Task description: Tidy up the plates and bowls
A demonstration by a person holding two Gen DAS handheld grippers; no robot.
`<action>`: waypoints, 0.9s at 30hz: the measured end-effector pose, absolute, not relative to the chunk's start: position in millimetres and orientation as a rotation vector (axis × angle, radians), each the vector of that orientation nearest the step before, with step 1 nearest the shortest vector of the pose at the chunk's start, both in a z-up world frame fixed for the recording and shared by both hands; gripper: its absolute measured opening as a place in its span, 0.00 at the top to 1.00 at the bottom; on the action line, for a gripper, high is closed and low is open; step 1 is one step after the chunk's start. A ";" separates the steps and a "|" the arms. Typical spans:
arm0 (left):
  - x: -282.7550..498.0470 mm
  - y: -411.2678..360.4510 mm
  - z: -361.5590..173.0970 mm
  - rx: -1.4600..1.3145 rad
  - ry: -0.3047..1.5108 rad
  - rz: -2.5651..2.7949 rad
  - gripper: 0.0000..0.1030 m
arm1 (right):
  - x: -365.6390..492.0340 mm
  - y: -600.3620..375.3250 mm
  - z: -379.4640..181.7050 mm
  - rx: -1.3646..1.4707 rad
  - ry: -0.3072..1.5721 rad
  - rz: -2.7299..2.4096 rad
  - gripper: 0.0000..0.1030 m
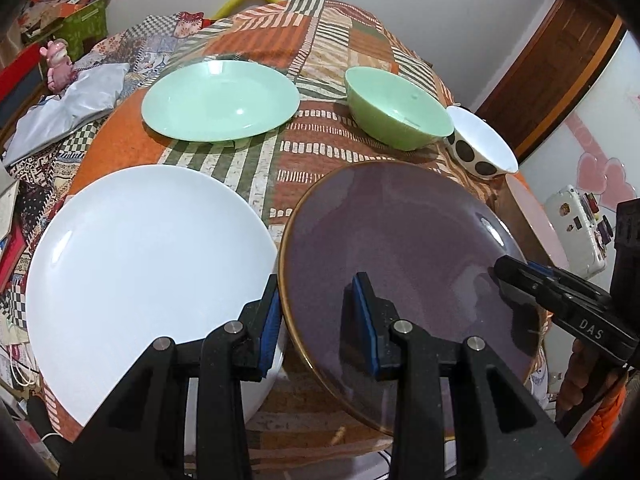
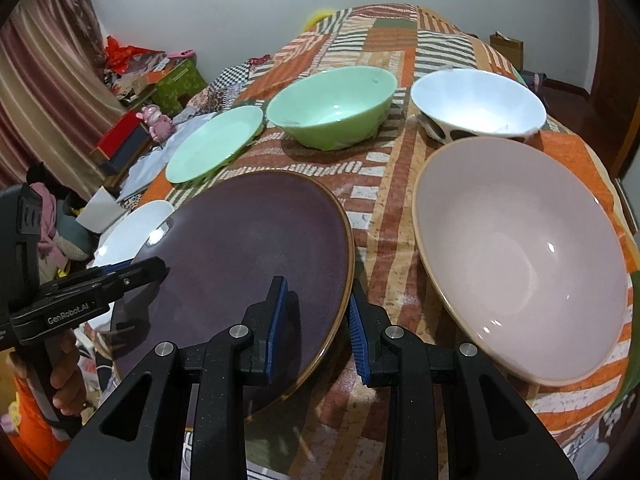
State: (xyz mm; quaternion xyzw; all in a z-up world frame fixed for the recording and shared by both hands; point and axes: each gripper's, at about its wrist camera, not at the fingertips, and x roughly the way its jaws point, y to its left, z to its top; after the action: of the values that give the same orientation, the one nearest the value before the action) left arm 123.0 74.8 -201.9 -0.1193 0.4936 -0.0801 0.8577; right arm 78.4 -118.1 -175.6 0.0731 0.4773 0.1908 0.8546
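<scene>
A purple plate [image 1: 404, 236] with a gold rim lies on the patterned tablecloth, also in the right wrist view [image 2: 248, 248]. My left gripper [image 1: 316, 320] is open and straddles the plate's left rim; my right gripper [image 2: 316, 328] is open and straddles its right rim. A white plate [image 1: 148, 256] lies to the left. A green plate [image 1: 220, 100], a green bowl [image 1: 396, 108] and a white spotted bowl [image 1: 480, 144] stand farther back. A pale pink bowl [image 2: 520, 252] sits to the right.
The round table [image 1: 320, 36] has a striped orange cloth. Cluttered boxes and a pink toy [image 1: 60, 64] stand beyond its left edge. A door and a white case [image 1: 576, 232] are to the right. The table's near edge is right below the grippers.
</scene>
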 end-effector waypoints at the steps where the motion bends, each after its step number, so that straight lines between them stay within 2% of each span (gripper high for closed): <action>1: 124.8 73.8 -202.4 -0.247 1.037 -0.170 0.67 | 79.0 -118.3 -175.9 0.159 1.007 0.397 0.74; 17: 152.2 54.8 -220.0 -0.197 1.075 -0.192 0.67 | 79.6 -134.0 -187.2 0.230 1.025 0.324 0.74; 27: 150.6 52.2 -218.7 -0.161 1.059 -0.170 0.67 | 73.2 -130.4 -183.6 0.152 1.013 0.325 0.74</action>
State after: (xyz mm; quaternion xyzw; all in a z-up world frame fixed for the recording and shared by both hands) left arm 150.6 52.2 -218.7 -0.0765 0.5039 -0.0811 0.8566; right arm 73.2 -130.4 -183.6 0.0722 0.4826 0.1550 0.8590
